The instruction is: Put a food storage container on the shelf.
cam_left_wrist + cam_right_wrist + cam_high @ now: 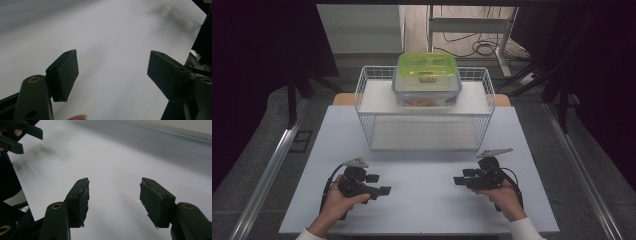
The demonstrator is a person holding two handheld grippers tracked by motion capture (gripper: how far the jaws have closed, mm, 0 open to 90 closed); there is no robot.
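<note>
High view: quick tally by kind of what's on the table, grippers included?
Wire racks: 1, the white wire rack
Lidded containers: 1, the container with the green lid on the rack's top shelf
Grippers: 2, the left gripper and the right gripper, both open
Total: 4

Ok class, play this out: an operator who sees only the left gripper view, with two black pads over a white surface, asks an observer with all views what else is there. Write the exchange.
Operator: What lies beyond my white surface?
Observer: A white wire rack stands at the far middle of the table.
Operator: Anything on the rack?
Observer: A clear container with a green lid sits on its top shelf.
Operator: Is the other tool holding something?
Observer: No. The right tool is open, with bare table between its pads.
Operator: Where does my tool sit?
Observer: The left tool is open, near the table's front left, pointing toward the right one.
</note>
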